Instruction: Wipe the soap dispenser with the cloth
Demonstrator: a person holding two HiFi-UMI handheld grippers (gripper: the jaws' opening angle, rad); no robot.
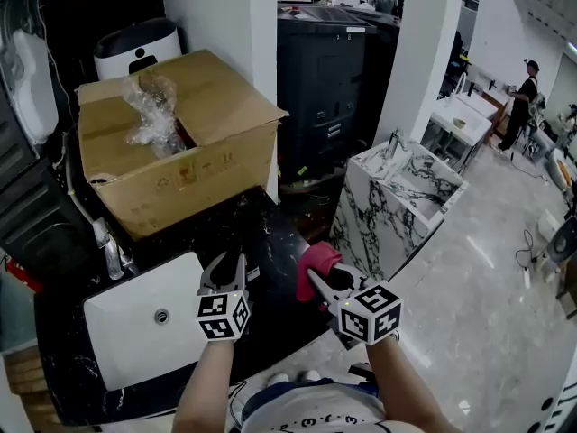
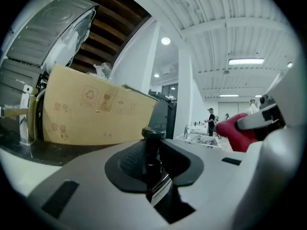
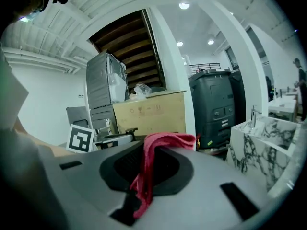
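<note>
My left gripper (image 1: 230, 260) is over the black counter beside the sink, shut on a dark soap dispenser (image 2: 152, 150). The dispenser's black pump head and a pale label show between the jaws in the left gripper view. In the head view the dispenser is mostly hidden by the jaws. My right gripper (image 1: 320, 280) is just to the right, near the counter's edge, shut on a red cloth (image 1: 315, 262). The cloth (image 3: 156, 145) hangs bunched between the jaws and drapes over the right one. The cloth (image 2: 235, 131) sits close beside the dispenser, apart from it.
An open cardboard box (image 1: 176, 142) with crumpled plastic stands at the back of the black counter (image 1: 270, 233). A white sink (image 1: 144, 332) with a faucet (image 1: 108, 253) lies to the left. A marble-patterned block (image 1: 397, 197) and a dark cabinet (image 1: 329, 79) stand to the right; people are far off.
</note>
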